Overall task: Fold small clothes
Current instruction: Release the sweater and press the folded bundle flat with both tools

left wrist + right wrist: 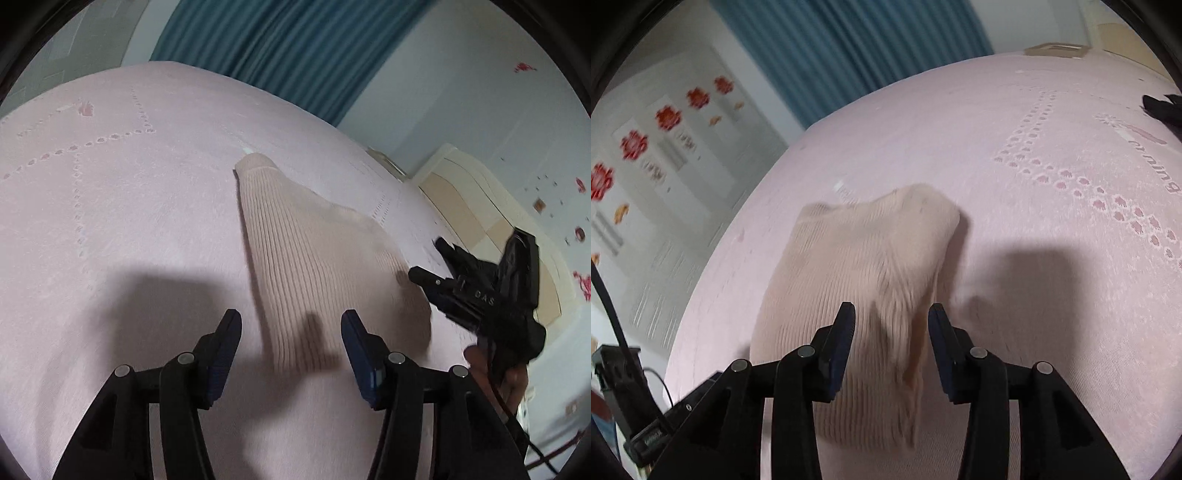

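Note:
A beige ribbed knit garment [306, 258] lies on the pink bed sheet [129, 203]. In the right wrist view the garment [857, 280] shows folded over, blurred with motion at its right edge. My left gripper [291, 325] is open and empty, jaws spread just above the garment's near end. My right gripper [891, 317] is open, jaws spread over the garment's near part, holding nothing. The right gripper also shows in the left wrist view [430, 258], open at the garment's right edge.
The pink sheet [1052, 258] has a paw-print pattern and lettering. A teal curtain [295, 48] hangs behind the bed. A cream headboard [480, 206] stands at the right. A wall with red flower stickers [635, 144] is at the left. A black device with a cable [617, 373] sits beside the bed.

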`<state>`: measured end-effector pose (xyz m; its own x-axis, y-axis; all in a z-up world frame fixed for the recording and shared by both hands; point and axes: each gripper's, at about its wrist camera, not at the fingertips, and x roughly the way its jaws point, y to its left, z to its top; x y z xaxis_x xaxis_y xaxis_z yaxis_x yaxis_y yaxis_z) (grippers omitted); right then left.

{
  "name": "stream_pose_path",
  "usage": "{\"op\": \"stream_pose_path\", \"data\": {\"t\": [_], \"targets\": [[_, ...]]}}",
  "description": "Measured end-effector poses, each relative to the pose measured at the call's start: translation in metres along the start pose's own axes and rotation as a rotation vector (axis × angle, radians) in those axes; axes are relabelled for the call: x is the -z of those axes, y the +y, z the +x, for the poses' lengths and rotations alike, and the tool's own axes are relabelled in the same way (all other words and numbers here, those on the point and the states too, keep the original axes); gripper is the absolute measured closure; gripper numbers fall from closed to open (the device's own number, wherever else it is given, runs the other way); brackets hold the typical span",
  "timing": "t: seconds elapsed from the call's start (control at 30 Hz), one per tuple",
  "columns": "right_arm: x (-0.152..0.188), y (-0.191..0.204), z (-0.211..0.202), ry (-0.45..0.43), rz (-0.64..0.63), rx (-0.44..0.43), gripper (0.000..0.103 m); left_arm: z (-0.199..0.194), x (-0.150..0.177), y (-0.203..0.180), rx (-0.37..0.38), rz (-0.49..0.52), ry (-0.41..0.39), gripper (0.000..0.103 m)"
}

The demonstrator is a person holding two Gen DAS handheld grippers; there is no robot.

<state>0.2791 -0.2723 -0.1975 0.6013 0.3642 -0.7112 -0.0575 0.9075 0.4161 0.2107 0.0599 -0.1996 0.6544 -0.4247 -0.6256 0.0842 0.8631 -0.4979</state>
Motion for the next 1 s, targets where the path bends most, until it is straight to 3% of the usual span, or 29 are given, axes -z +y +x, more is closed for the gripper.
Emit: {"op": "stream_pose_path", "data": {"t": [0.07, 0.13, 0.17, 0.3, 0.57, 0.77, 1.0], "targets": [[-0.001, 0.002, 0.01, 0.002, -0.017, 0.053, 0.078, 0.015, -0.009, -0.001, -0.022, -0.02, 0.014, 0.05], [0.0, 0.004, 0.025, 0.033, -0.057, 0.12, 0.083, 0.034, -0.016, -0.004, -0.068, -0.019, 0.029, 0.056], [0.001, 0.005, 0.027, 0.033, -0.063, 0.134, 0.083, 0.037, -0.016, -0.003, -0.088, -0.011, 0.033, 0.062], [-0.003, 0.004, 0.031, 0.039, -0.067, 0.149, 0.084, 0.062, -0.038, -0.007, -0.114, 0.03, 0.023, 0.062], [-0.002, -0.007, 0.035, 0.07, -0.008, 0.129, 0.085, 0.129, -0.094, -0.002, -0.139, 0.047, 0.096, 0.06], [-0.001, -0.008, 0.037, 0.075, -0.008, 0.116, 0.084, 0.16, -0.118, 0.023, -0.118, -0.024, 0.104, 0.055], [0.003, -0.003, 0.038, 0.062, -0.038, 0.134, 0.084, 0.17, -0.132, 0.047, -0.093, -0.108, 0.038, 0.07]]}}
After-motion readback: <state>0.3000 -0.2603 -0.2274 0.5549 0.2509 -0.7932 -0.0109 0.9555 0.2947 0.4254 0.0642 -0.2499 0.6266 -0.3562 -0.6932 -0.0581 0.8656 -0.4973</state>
